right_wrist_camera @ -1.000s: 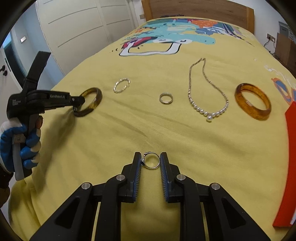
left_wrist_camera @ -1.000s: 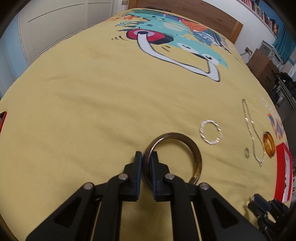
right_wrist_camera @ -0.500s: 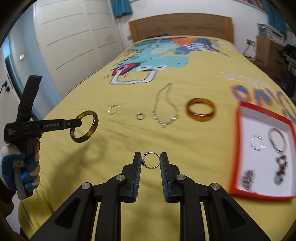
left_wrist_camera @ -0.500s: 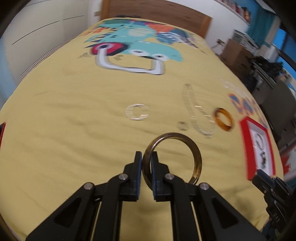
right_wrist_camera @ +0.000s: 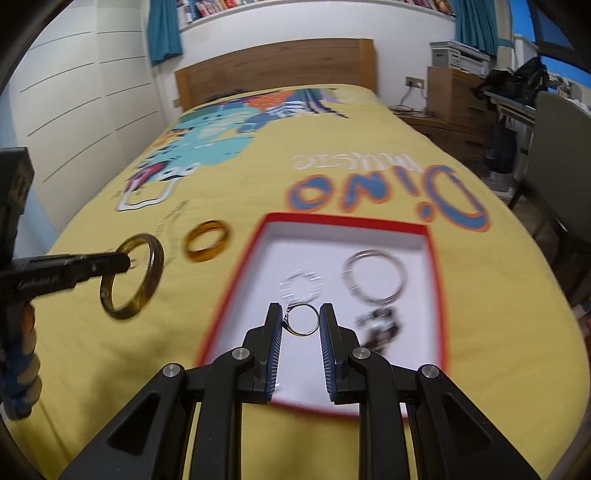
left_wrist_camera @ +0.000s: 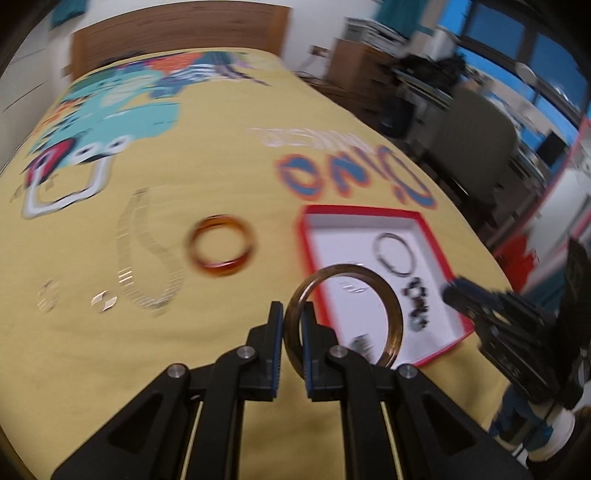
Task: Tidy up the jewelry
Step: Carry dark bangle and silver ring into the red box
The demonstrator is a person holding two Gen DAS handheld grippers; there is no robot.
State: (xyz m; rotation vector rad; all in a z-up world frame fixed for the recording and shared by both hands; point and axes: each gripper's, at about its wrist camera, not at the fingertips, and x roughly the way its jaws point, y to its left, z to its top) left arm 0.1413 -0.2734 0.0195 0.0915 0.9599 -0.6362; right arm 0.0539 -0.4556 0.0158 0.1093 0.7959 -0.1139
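Yellow bedspread (right_wrist_camera: 369,122), wooden headboard (right_wrist_camera: 273,70); left jaws pinching brown bangle (left_wrist_camera: 345,314), right jaws clasping ring (right_wrist_camera: 303,319).

A yellow bedspread (right_wrist_camera: 369,155) printed with a cartoon dinosaur (right_wrist_camera: 218,129) covers the bed — a wooden headboard (right_wrist_camera: 273,70) stands behind. Teal curtains (right_wrist_camera: 164,29) hang above.

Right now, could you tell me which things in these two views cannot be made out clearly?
- Left wrist view: the necklace and small rings on the bedspread are smeared by motion blur.
- Right wrist view: the dark jewelry in the red box is blurred beyond telling.
- Right wrist view: the left gripper is cut off at the picture's edge.
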